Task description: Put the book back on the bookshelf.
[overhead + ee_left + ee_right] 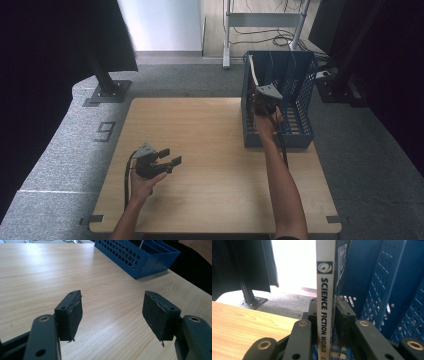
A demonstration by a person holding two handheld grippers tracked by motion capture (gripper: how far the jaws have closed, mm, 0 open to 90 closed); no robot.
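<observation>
Magazine (325, 290) upright in right hand-held gripper (327, 312) — top cut off.

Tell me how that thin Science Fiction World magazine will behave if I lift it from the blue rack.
The magazine is thin, so probably light and floppy above the right gripper, whose jaws clamp its spine. It stands upright against the blue rack; released, it may lean or tip.

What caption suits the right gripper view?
Right gripper clamps an upright white-spined "Science Fiction World" magazine inside the blue perforated plastic crate.
</observation>
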